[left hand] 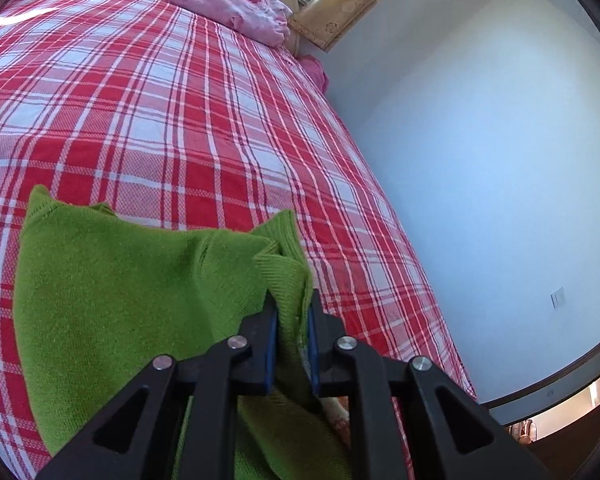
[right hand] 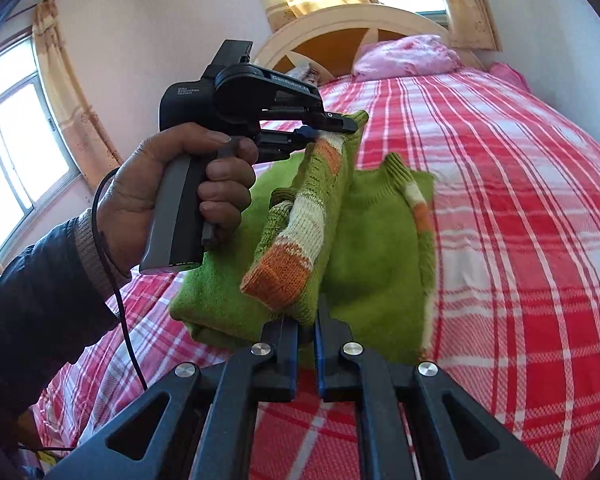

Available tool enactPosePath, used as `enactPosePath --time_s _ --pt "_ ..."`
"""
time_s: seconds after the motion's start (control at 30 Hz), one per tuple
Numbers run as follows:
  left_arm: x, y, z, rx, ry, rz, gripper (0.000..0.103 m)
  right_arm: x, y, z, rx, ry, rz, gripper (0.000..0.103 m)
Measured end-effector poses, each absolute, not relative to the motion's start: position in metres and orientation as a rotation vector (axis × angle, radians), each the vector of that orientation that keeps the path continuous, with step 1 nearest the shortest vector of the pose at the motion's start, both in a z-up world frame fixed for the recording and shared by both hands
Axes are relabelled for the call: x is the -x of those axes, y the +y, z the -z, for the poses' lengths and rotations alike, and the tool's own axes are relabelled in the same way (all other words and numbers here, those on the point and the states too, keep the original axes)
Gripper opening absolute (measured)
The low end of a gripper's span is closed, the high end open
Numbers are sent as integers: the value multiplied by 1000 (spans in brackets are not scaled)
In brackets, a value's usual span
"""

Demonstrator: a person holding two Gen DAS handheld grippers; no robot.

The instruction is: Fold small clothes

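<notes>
A small green knit sweater (right hand: 372, 240) with orange and white striped sleeves lies on the red plaid bed (right hand: 520, 200), partly lifted. In the left wrist view my left gripper (left hand: 291, 304) is shut on a ribbed edge of the sweater (left hand: 119, 280). The left gripper also shows in the right wrist view (right hand: 332, 128), held in a hand, pinching the sweater's upper edge above the bed. My right gripper (right hand: 308, 320) is shut on the sweater's near edge, next to a striped sleeve (right hand: 295, 236) that hangs folded over the body.
A pink pillow (left hand: 239, 8) lies at the bed's head by a cream headboard (right hand: 340, 24). A white wall (left hand: 480, 160) runs along the bed's right side. Curtained windows (right hand: 15, 140) stand on the left. A cable (right hand: 119, 300) hangs from the left hand.
</notes>
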State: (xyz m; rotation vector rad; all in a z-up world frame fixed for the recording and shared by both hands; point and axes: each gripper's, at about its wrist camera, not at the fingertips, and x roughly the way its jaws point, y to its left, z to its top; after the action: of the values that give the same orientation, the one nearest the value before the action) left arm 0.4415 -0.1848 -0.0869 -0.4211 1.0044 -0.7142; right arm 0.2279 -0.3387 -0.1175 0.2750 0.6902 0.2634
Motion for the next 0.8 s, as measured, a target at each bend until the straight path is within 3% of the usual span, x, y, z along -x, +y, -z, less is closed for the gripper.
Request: enactPosePath --time_s 0.37,0.53,0.6,0.67,0.73,0.8 --pt "-428 -222 98 312 1014 674 17 -226 -369 143 -392 744 -246 6" --pt "-394 -214 67 184 885 701 22 -222 -375 143 -421 730 -253 7" --pt "-377 -201 55 116 817 691 39 -215 -383 140 -433 717 -243 13" --pt "-361 -183 49 49 753 644 57 -205 -389 129 -402 677 -185 31" --pt "-350 -165 51 -7 716 588 62 -197 -392 114 -356 613 -97 48" --pt "-338 -146 57 -39 684 551 65 -200 -390 98 -332 569 -86 48"
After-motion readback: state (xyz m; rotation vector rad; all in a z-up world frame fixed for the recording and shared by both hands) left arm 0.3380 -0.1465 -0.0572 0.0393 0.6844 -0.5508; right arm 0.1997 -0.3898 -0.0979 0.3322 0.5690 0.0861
